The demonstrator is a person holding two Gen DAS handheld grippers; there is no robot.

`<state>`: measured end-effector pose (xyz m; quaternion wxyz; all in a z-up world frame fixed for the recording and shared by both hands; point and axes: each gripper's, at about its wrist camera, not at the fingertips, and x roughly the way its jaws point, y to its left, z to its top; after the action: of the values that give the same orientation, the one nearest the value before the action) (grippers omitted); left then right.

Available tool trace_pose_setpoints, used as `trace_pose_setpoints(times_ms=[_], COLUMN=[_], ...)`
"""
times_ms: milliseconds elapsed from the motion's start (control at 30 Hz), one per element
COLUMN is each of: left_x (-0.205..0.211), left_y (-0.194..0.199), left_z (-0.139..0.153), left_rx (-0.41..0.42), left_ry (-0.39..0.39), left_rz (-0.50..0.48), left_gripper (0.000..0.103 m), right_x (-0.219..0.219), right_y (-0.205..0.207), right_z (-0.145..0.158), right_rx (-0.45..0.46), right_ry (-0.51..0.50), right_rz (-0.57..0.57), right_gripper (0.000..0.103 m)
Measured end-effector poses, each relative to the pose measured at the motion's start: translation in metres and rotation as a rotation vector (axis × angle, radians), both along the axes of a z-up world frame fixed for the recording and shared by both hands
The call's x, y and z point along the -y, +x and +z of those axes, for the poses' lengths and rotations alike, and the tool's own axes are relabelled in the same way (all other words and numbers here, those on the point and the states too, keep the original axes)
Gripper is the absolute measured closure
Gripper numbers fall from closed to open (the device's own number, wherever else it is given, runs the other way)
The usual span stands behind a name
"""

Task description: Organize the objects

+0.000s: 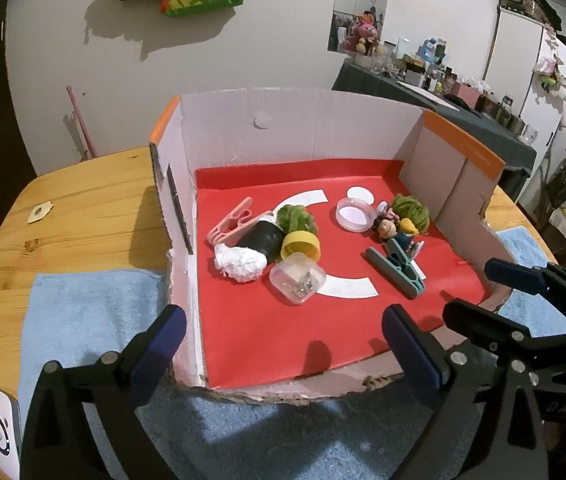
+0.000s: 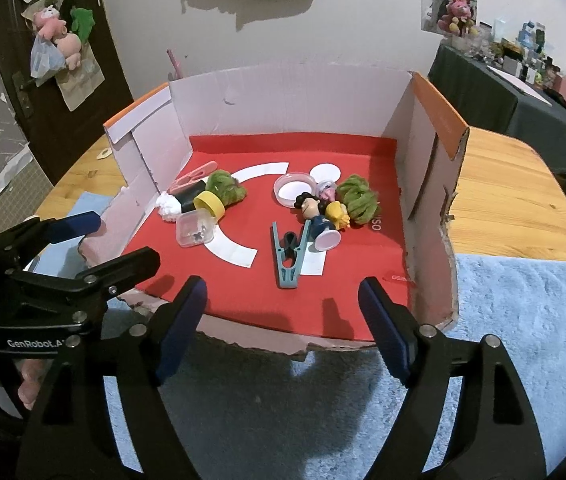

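An open cardboard box (image 1: 295,124) (image 2: 283,100) with a red floor holds two heaps. Left heap: pink clip (image 1: 231,222), black roll (image 1: 261,240), white crumpled ball (image 1: 239,264), yellow cap (image 1: 301,244), green yarn (image 1: 293,218), clear case (image 1: 297,282) (image 2: 195,230). Right heap: clear round lid (image 1: 353,214) (image 2: 295,188), doll figures (image 1: 397,232) (image 2: 319,216), green yarn (image 1: 411,206) (image 2: 359,198), teal clip (image 1: 397,272) (image 2: 289,254). My left gripper (image 1: 283,340) is open and empty at the box's front edge. My right gripper (image 2: 283,304) is open and empty beside it.
The box stands on a round wooden table (image 1: 83,208) (image 2: 515,184) over blue towels (image 1: 83,312) (image 2: 523,312). The right gripper shows in the left wrist view (image 1: 523,292); the left gripper shows in the right wrist view (image 2: 83,240). A white device (image 1: 1,428) lies at the left.
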<state>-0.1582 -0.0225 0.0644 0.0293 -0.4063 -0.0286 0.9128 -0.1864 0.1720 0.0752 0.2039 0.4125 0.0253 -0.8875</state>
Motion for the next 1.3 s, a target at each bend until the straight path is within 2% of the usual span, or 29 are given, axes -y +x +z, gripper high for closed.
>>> trace_pose_setpoints(times_ms=[1300], left_x=[-0.0023], left_y=[0.0065], left_z=[-0.0003], left_rx=[-0.005], left_ry=[-0.015], left_rz=[-0.003], left_gripper=[0.0], right_x=[-0.0047], right_y=[0.0046], right_z=[-0.0004], right_rx=[-0.005], right_ry=[-0.003], right_rz=[-0.007], right_gripper=[0.02])
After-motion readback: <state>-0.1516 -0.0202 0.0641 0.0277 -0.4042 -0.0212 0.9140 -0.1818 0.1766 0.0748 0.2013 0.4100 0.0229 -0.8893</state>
